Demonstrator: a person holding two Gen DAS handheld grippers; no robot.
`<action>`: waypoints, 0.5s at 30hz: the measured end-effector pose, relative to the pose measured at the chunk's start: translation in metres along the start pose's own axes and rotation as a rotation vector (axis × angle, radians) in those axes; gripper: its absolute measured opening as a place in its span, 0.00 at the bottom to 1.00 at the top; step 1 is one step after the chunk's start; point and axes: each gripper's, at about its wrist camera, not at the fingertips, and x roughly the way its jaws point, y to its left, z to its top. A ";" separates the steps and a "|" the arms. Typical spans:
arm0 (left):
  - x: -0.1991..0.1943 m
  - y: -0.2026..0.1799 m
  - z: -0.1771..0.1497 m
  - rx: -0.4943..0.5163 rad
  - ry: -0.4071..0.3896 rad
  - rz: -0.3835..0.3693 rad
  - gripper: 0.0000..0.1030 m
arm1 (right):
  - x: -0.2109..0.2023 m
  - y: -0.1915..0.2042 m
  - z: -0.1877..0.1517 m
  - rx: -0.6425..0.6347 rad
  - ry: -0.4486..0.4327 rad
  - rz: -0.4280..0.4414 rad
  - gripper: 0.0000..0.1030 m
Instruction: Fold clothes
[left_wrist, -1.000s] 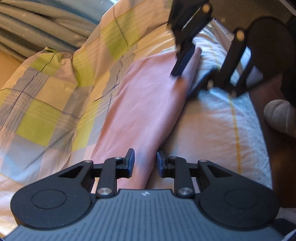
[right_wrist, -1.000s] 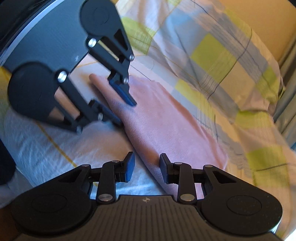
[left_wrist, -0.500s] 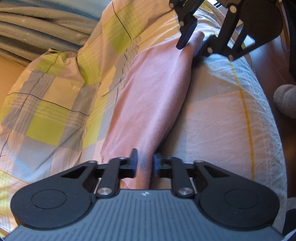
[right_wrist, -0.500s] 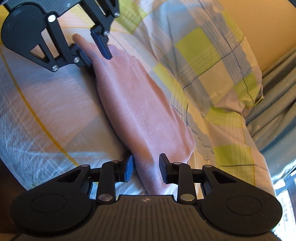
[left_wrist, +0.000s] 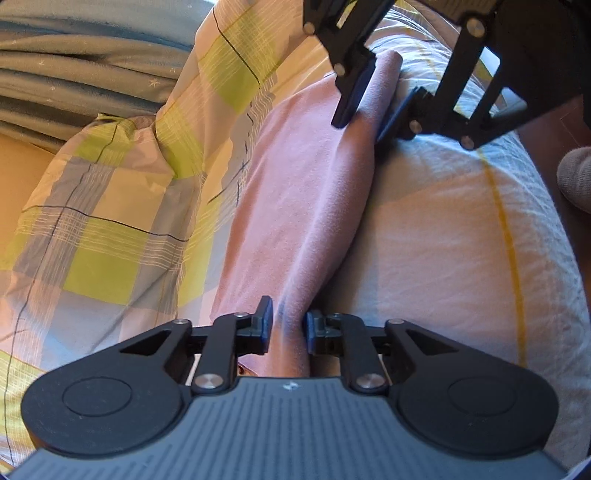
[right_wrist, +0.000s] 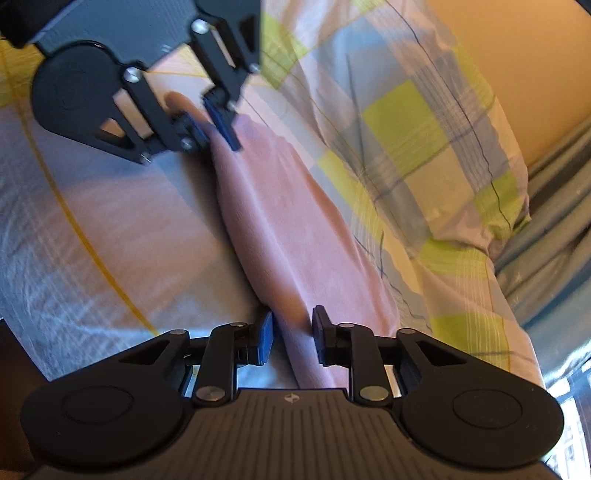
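The pink garment (left_wrist: 303, 206), stretched along the checked bedding (left_wrist: 110, 229) between both claws, could be dropped at the left gripper (left_wrist: 287, 325), whose jaws are opening around it, while the right gripper (right_wrist: 292, 334) is seen pinching the other end.

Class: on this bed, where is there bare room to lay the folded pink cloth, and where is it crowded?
Free: the pale sheet between the pink cloth and the bed's edge, around the yellow stripe. Crowded: the far side, where the checked quilt bunches against the cloth, and both cloth ends, each with a hand-held gripper.
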 end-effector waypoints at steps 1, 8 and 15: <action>0.002 0.001 0.000 0.002 -0.002 0.008 0.19 | 0.002 0.003 0.002 -0.019 -0.005 -0.003 0.26; 0.012 0.011 -0.001 -0.026 0.020 0.014 0.20 | 0.020 -0.014 0.008 -0.015 0.017 -0.069 0.37; 0.009 0.012 -0.001 -0.024 0.039 -0.026 0.08 | 0.020 -0.017 0.001 -0.002 0.072 -0.067 0.31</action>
